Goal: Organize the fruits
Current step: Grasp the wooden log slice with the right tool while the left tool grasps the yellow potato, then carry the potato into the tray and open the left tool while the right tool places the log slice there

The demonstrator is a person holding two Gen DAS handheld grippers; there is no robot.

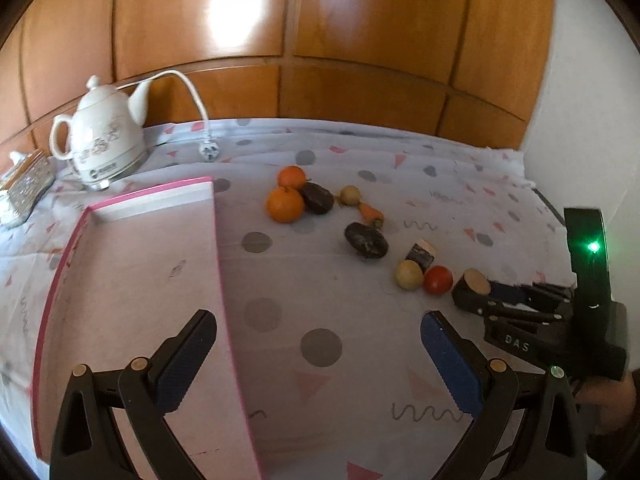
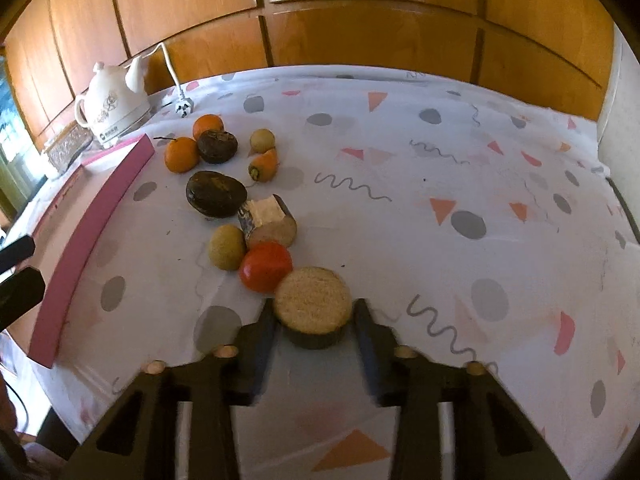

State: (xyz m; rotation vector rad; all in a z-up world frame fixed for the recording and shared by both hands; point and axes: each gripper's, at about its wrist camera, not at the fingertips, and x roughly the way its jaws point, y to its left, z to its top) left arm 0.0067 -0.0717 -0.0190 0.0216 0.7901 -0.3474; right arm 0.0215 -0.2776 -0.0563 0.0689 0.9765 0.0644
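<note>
A row of produce lies on the patterned cloth: two oranges (image 1: 285, 204) (image 2: 181, 154), two dark avocados (image 1: 366, 240) (image 2: 216, 193), a small carrot (image 2: 264, 165), a yellow fruit (image 2: 226, 247), a red tomato (image 1: 438, 279) (image 2: 265, 266) and a cut chunk (image 2: 269, 220). My right gripper (image 2: 314, 320) is shut on a round dark-skinned cut piece (image 2: 313, 306), also seen in the left wrist view (image 1: 472, 286). My left gripper (image 1: 320, 354) is open and empty, over the edge of a pink-rimmed box (image 1: 132, 264).
A white kettle (image 1: 105, 140) with its cord and plug (image 1: 209, 151) stands at the back left beside a patterned tin (image 1: 26, 186). Wooden panels (image 1: 320, 40) rise behind the table. The pink box wall (image 2: 88, 236) runs along the left in the right wrist view.
</note>
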